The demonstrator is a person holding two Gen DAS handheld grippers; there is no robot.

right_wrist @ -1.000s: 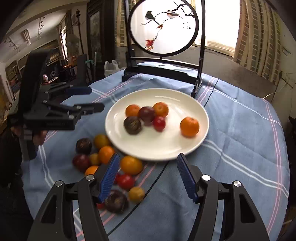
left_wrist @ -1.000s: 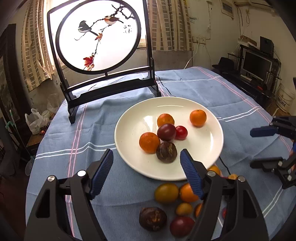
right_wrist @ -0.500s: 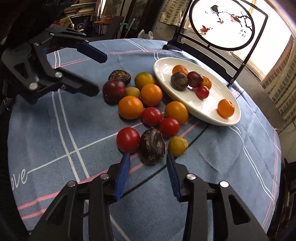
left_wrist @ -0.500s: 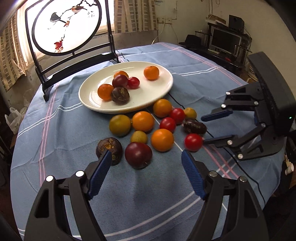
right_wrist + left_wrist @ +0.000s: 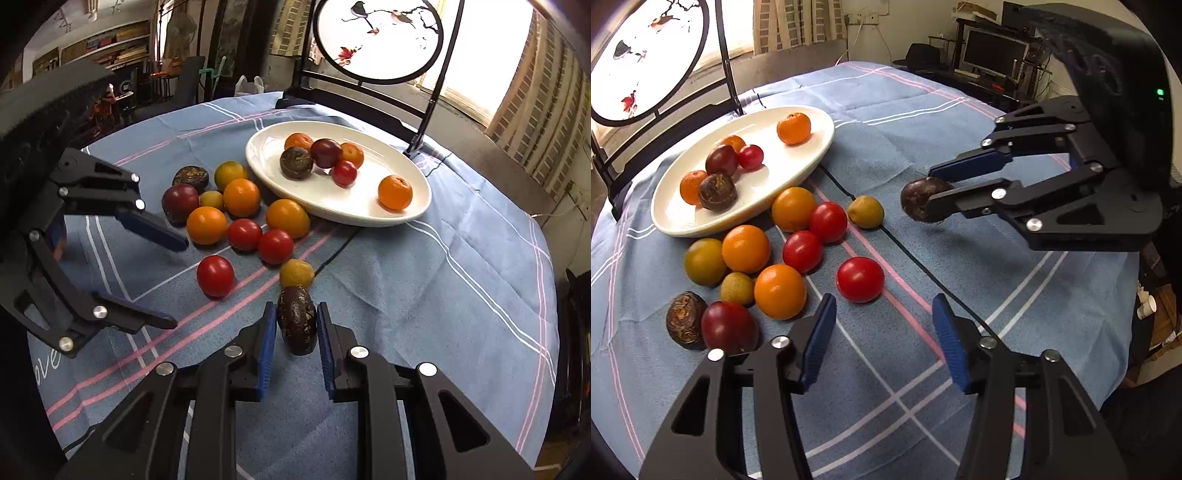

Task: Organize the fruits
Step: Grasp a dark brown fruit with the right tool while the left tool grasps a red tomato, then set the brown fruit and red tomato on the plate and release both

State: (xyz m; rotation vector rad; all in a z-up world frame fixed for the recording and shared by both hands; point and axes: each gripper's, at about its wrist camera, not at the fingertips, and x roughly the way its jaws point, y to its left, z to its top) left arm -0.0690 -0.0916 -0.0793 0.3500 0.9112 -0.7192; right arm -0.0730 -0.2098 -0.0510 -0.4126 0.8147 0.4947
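Gripping a dark, wrinkled passion fruit (image 5: 297, 319) between blue pads, the right gripper (image 5: 296, 345) holds it low over the blue striped tablecloth (image 5: 424, 295), jaws having just closed on it from both sides; seen from the left wrist view, the same fruit (image 5: 921, 199) sits pinched at the tips of that gripper (image 5: 945, 188), at the right of the loose pile. Hovering nearer, jaws apart and empty after narrowing a moment ago, the left gripper (image 5: 882, 336) points down toward a lone red tomato (image 5: 860, 279) lying just beyond its pads, no contact visible. Spread on the cloth to the left of the tomato: oranges, more red tomatoes, small yellow-green fruits, a dark plum (image 5: 728, 326) and a second brown passion fruit (image 5: 683, 319), most of them touching one another. Just beside the held fruit, on its far side, a small yellowish fruit (image 5: 296, 273) on the cloth. Farther back, a white oval plate (image 5: 369, 218) carrying a cluster of two oranges, a plum, a red tomato and a passion fruit, with a single orange (image 5: 394, 192) apart near the rim. Behind the plate, at the table's far edge, a round painted screen (image 5: 380, 37) with birds on a branch in a black stand.
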